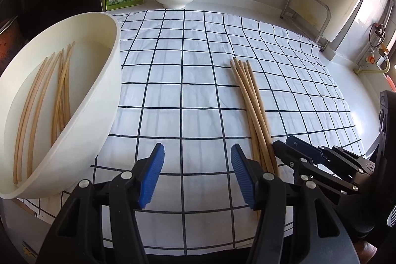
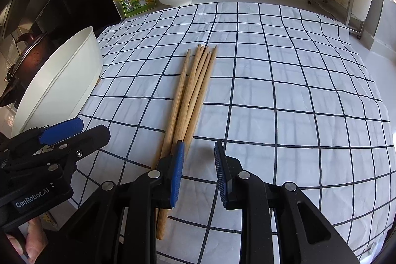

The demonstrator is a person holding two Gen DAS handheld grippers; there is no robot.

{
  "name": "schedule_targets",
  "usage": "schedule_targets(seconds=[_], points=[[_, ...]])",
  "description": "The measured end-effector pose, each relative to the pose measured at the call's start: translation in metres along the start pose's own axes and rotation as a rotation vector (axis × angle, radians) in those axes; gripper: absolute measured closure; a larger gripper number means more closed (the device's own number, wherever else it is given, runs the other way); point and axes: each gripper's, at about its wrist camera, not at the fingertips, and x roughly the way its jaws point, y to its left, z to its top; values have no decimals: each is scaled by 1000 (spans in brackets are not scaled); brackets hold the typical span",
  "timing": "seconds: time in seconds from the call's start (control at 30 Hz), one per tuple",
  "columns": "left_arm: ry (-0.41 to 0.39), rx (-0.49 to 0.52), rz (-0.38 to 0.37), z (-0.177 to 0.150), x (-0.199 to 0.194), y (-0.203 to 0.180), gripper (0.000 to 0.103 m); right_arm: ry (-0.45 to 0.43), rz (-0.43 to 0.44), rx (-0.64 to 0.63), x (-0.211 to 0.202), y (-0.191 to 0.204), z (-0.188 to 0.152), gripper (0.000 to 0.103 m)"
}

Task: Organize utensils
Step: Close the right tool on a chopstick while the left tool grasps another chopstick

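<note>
Left gripper point(image 1: 197, 173) hangs spread and empty over the checked cloth point(image 1: 198, 66); loose chopsticks point(image 1: 252, 105) at one o'clock, basin point(image 1: 109, 81) at ten; right gripper point(image 2: 199, 172) gapes empty, chopsticks at eleven.

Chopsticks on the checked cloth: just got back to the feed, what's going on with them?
A person is sorting chopsticks with two tools. Several already lie in the white basin at the left edge of the checked cloth; a loose bundle of chopsticks remains on the cloth. The right hand-held gripper is low at the bundle's near end, jaws apart, nothing between them: the sticks pass under its left finger. The left hand-held gripper hovers open and empty between basin and bundle.
</note>
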Motion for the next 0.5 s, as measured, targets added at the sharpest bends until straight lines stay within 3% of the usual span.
schedule_targets(seconds=[0.5], points=[[21, -7, -15, -4, 9, -2, 45, -6, -42, -9, 2, -2, 1, 79]])
